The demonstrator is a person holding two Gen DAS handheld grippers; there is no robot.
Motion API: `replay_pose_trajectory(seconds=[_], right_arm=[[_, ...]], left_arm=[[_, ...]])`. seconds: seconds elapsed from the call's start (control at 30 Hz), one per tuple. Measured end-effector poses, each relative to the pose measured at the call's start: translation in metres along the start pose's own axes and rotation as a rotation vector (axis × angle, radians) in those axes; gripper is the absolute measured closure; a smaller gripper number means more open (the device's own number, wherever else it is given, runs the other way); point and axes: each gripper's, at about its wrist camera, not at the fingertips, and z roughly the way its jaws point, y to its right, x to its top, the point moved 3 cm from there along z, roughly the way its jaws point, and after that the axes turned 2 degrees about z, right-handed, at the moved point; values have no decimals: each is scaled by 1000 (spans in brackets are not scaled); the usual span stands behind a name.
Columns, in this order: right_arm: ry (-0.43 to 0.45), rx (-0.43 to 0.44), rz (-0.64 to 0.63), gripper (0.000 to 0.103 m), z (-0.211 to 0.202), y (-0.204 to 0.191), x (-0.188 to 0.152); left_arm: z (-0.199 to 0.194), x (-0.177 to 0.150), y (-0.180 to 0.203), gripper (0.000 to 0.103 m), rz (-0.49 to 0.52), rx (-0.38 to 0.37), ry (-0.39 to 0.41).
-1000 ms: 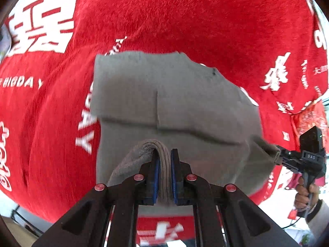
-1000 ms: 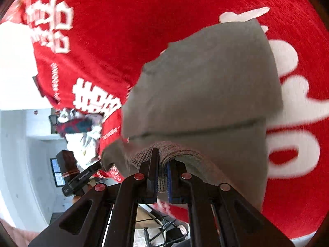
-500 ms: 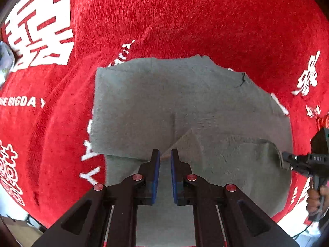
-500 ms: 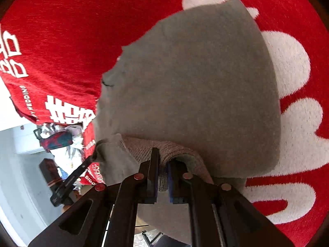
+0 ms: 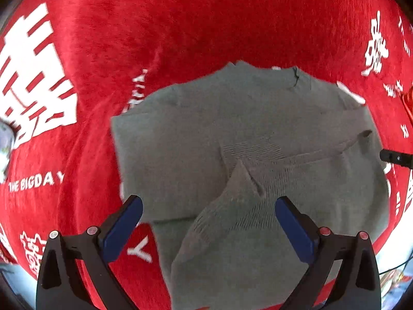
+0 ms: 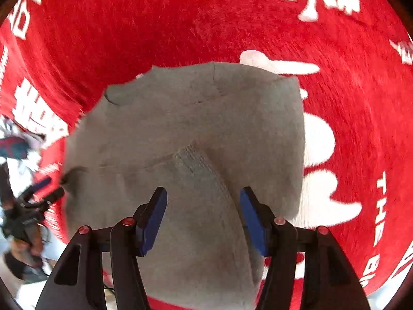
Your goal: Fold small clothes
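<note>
A grey knitted garment (image 5: 232, 134) lies folded on the red cloth, with a ribbed flap (image 5: 232, 206) laid over its near part. My left gripper (image 5: 207, 206) is open and empty, its blue pads spread to either side of the flap. In the right wrist view the same garment (image 6: 193, 118) lies flat with its ribbed hem (image 6: 204, 170) on top. My right gripper (image 6: 202, 199) is open and empty just above it. The other gripper's tip shows at the left wrist view's right edge (image 5: 395, 157).
A red plush cloth (image 5: 206, 20) with white lettering covers the table. In the right wrist view the left gripper and the hand holding it (image 6: 28, 211) are at the far left, beyond the cloth's edge, with clutter (image 6: 13, 147) behind.
Both grippers were shut on the grey garment's edge and carried it forward over the rest. Now both have opened and let it go, and the fold lies on the garment.
</note>
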Motion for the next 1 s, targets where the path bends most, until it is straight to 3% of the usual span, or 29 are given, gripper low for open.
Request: replay_pose_trajectory(seconds=[0.1,0.13,0.2,0.23,0.27,0.37,0.53,0.7,0.87,1.0], right_arm=[[-18,-41,-39,39,16,-5,7],[-30,-58,-45,41,22,-6,9],[-54,-92,-47,55,31,-6,8],[-57,-107,-51,79,33,-6,6],[-53,-110,-55,96,32,-8,5],[-18,-125,-106,96,14,-18,-2],[62,-63,-144,96,-40,-35,-4],[156,-30,-150,96,-79,-42,31],[185,-42,-141,96,-55,-52,82],[141,-59,-108,96,-6,-43,112]], left_arm=[[14,6,6,5,28,-7,-9],[18,6,8,15,35,-2,-15],[28,4,7,44,34,5,-46],[31,3,7,79,30,0,-57],[32,0,5,96,22,-16,-64],[13,-5,-1,96,-1,-57,-3],[-36,-5,-15,96,-43,-121,66],[-75,21,-30,96,-64,-148,146],[-62,69,-43,96,-78,-117,204],[-15,100,-46,96,-80,-59,170]])
